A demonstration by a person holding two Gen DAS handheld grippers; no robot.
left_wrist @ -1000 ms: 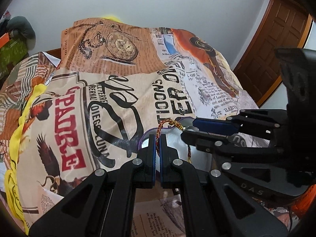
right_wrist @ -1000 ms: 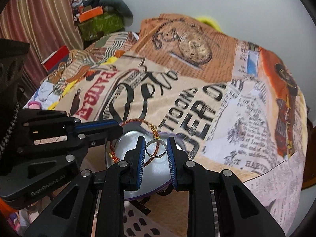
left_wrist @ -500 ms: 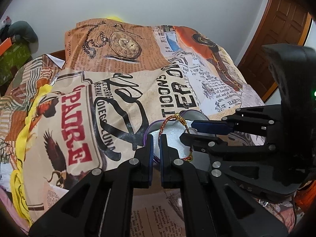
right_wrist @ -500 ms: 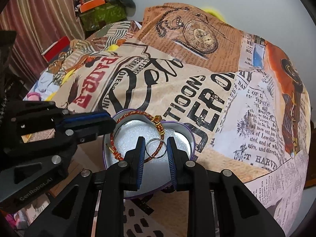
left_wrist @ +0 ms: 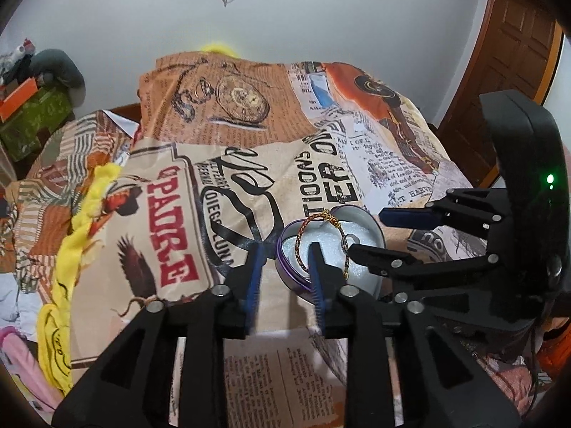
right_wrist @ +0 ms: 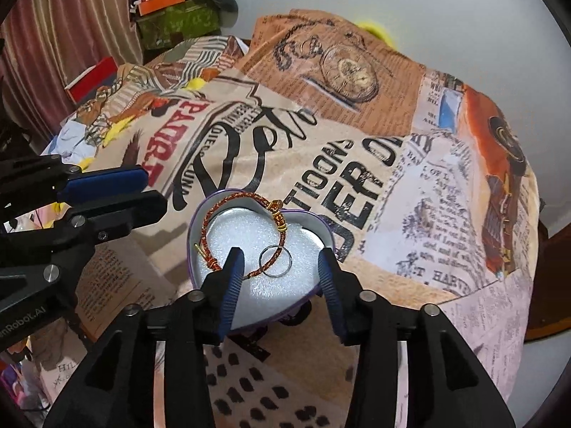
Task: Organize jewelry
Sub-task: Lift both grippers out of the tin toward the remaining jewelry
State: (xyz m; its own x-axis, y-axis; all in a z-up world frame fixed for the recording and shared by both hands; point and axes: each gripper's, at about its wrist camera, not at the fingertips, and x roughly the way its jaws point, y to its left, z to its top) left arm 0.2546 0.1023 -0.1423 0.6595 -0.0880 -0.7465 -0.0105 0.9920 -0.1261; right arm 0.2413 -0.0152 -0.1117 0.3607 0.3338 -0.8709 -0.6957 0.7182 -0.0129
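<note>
With both pieces to be left in the heart-shaped tin (right_wrist: 323, 228), the right hand-held gripper (right_wrist: 282, 271) and left hand-held gripper (left_wrist: 283, 267) are being opened, nothing gripped, the ring (right_wrist: 275, 261) and bracelet (right_wrist: 221, 214) lying just ahead.

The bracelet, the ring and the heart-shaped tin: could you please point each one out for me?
bracelet (right_wrist: 210, 218): right wrist view, on the braided cord along its left curve.
ring (right_wrist: 284, 271): right wrist view, on its lower right edge.
heart-shaped tin (right_wrist: 188, 249): right wrist view, on the purple left wall.
</note>
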